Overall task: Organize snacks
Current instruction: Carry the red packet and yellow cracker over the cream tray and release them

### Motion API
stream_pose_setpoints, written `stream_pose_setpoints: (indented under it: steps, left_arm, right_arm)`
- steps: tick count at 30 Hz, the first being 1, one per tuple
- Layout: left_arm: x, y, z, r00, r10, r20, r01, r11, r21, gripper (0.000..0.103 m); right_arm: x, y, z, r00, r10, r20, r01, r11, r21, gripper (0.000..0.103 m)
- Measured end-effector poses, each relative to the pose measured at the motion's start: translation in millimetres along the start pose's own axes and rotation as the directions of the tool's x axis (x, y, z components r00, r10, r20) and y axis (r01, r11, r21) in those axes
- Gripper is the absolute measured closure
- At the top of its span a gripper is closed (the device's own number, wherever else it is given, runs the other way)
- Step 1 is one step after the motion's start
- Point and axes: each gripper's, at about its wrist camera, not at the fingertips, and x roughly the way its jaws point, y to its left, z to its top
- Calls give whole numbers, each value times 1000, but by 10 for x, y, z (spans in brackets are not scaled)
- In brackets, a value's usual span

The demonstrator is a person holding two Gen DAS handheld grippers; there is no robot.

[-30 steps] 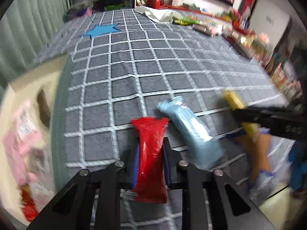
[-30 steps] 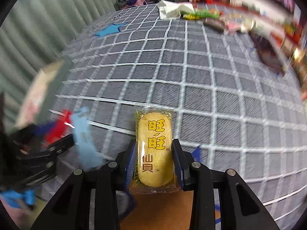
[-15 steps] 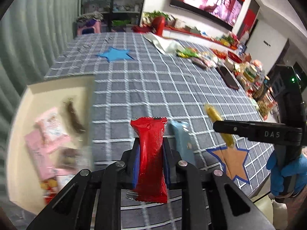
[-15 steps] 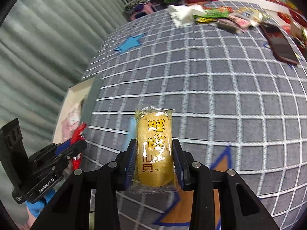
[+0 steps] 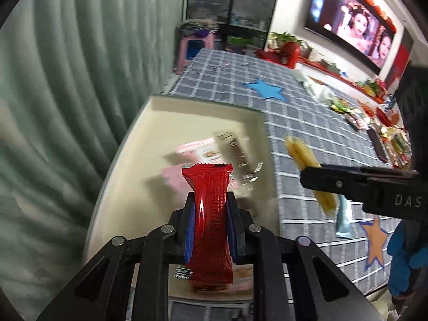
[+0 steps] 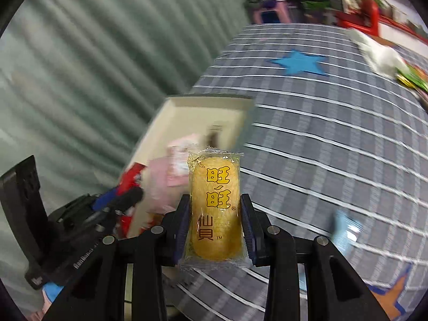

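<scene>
Left gripper (image 5: 209,223) fingers clamped on a red snack pack (image 5: 210,224), held upright over the near part of the cream tray (image 5: 171,112). Right gripper (image 6: 215,231) fingers clamped on a yellow rice cracker pack (image 6: 214,207), upright, over the grid-cloth counter (image 6: 334,123) just beside the tray's right edge.

Left wrist view only: the right gripper edge-on at right with the cracker sticking out both sides, a blue-gloved hand (image 5: 406,256) under it, an orange star (image 5: 374,238) and a TV (image 5: 353,26). Right wrist view only: the left gripper's body low left, red pack visible in it.

Counts: one light blue pack (image 5: 343,220) loose on the counter, one blue star (image 5: 263,89). In the tray: pink packs and one silver-brown one, too blurred to count.

Both grippers point away from the person, roughly parallel, left one further left over the tray.
</scene>
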Motion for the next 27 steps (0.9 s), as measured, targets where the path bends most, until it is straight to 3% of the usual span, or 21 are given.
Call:
stream_pose_setpoints:
  steps: [4,5,6,8,9,10,14,20,27]
  left_arm:
    - [113,117,-68,998,61,-31,-62,998,-16,77]
    - [145,146,-76,996,81,-43,-82,996,-23,68]
    - [166,179,-83,994,99,-53,-101,994,-32,47]
    - [187,233,-92,990,134,-54,-137,989,-56,19]
    - [177,247,-98,990,132,-42,-135,989,-62,19]
    - [179,254,-101,991,130,-44,-132,989,-62,19]
    - [257,279,-107,990,117,-77,-122,991,-63,17]
    - [423,256,-111,977,141,-162,-151,987,-54,8]
    - [461,321,-124,964,121,-237,-143,987,-76,8]
  right_arm:
    - [318,292,119,999,-7,-45,5,999,-41,65]
    - [404,348,146,998,-18,-64,15,998,-59,65]
    - [493,401,167,995,-33,-93,25,996,-83,65]
    - [613,486,183,988,-79,-132,61,989,-133,48]
    - [630,515,196,985,-107,-133,86,984,-155,25]
    - [612,544,181,983,-135,-123,112,978,-178,13]
    - [623,618,168,973,-207,-100,177,952,-248,13]
    - [654,667,121,962,-247,-115,205,935,-290,13]
    - [732,641,209,947,-274,-165,220,933,-286,13]
